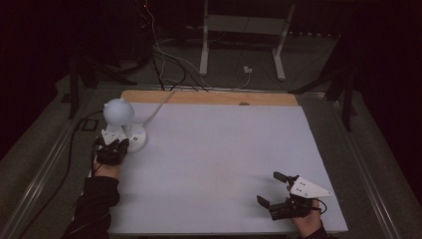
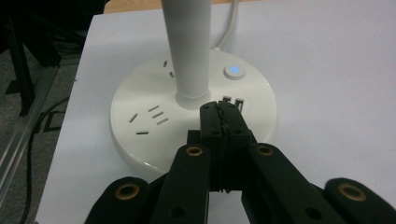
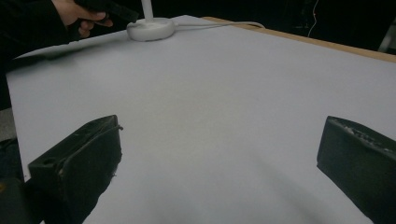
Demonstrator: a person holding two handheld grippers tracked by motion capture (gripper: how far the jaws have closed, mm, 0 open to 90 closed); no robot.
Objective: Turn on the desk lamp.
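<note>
The lamp base (image 2: 154, 116), a round white disc with socket slots, two USB ports and a lit blue button (image 2: 234, 71), stands at the far left corner of the white table sheet (image 1: 219, 149), at about 10 o'clock from the sheet's centre in the high view. A white stem (image 2: 189, 46) rises from the disc's centre and carries a round white lamp head (image 1: 118, 111). A white cable (image 1: 158, 105) leaves the base toward 1 o'clock and runs over the wooden table edge (image 1: 209, 97).

The left gripper (image 2: 223, 114) sits at 6 o'clock from the stem, over the near half of the base. Its two black jaws are pressed together, tips meeting just below the USB ports; nothing lies between them. Whether the tips touch the disc surface cannot be determined. In the high view, the left gripper (image 1: 112, 148) adjoins the near rim of the base, with the dark sleeve (image 1: 94, 204) behind it.

The right gripper (image 1: 271, 188) rests near the sheet's near right corner, at about 4 o'clock, well apart from the lamp. Its jaws are spread wide with bare sheet between them.
</note>
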